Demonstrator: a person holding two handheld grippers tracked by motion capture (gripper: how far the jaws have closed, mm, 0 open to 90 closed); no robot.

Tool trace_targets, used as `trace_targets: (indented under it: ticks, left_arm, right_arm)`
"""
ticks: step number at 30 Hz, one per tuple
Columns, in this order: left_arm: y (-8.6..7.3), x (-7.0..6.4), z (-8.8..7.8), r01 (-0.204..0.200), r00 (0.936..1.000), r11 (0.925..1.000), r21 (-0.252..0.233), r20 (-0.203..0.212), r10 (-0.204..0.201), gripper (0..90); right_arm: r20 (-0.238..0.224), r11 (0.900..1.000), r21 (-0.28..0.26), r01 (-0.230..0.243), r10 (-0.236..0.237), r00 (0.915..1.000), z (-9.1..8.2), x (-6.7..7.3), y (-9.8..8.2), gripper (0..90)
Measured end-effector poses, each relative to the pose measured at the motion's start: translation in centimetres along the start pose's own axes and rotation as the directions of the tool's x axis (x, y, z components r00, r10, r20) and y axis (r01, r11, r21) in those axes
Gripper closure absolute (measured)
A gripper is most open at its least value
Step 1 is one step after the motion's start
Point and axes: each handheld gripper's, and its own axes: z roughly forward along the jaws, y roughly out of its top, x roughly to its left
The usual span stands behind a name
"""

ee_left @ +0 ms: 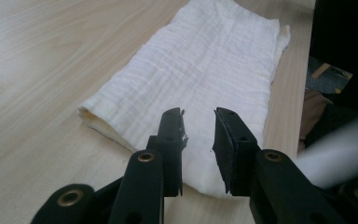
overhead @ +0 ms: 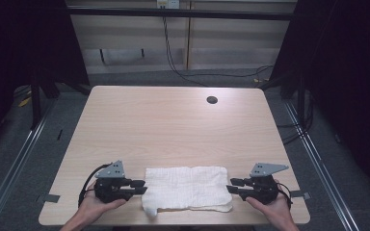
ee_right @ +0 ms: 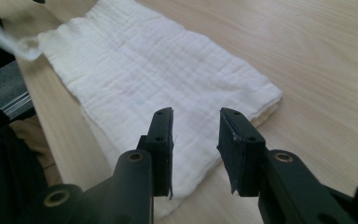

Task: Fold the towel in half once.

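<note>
Folded white cloth [overhead: 188, 187] lying flat near the front edge of the wooden surface [overhead: 173, 125], between the two tongs. Left tongs [overhead: 142, 186] held in a hand [overhead: 94, 207] at the left short end of the cloth, jaws pointing toward it, spread apart with nothing pinched between them; seen in the left gripper view over the near end of the cloth [ee_left: 205, 70], pads not pressing on it. Right tongs [overhead: 231, 185] held in the other hand [overhead: 274, 209] at the right short end, also spread, jaws over the cloth [ee_right: 158, 70] in the right gripper view, nothing gripped. Small dark round hole [overhead: 212, 100] far back on the surface, well apart from the cloth.
</note>
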Motion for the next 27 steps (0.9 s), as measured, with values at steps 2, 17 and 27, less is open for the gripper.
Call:
trace_targets:
  ticks: [2,17,27]
  left_arm:
    - [0.4,0.6,0.5,0.012,0.9996,0.9999,0.007,-0.027,-0.012,73.1]
    - [1.7,2.0,6.3,-0.014,0.9994,0.9848,0.173,-0.03,0.019,62.1]
    - [1.5,2.3,6.3,0.022,0.9997,0.9885,0.15,-0.016,-0.02,58.3]
  right_arm:
    - [0.025,1.0,0.004,0.001,-0.001,0.9997,0.3,-0.4,0.3,65.0]
    - [0.094,0.992,0.129,0.005,-0.017,0.9954,5.9,-4.2,3.4,55.7]
    - [0.11,0.99,0.14,0.012,-0.028,0.9936,6.7,-4.1,2.8,57.6]
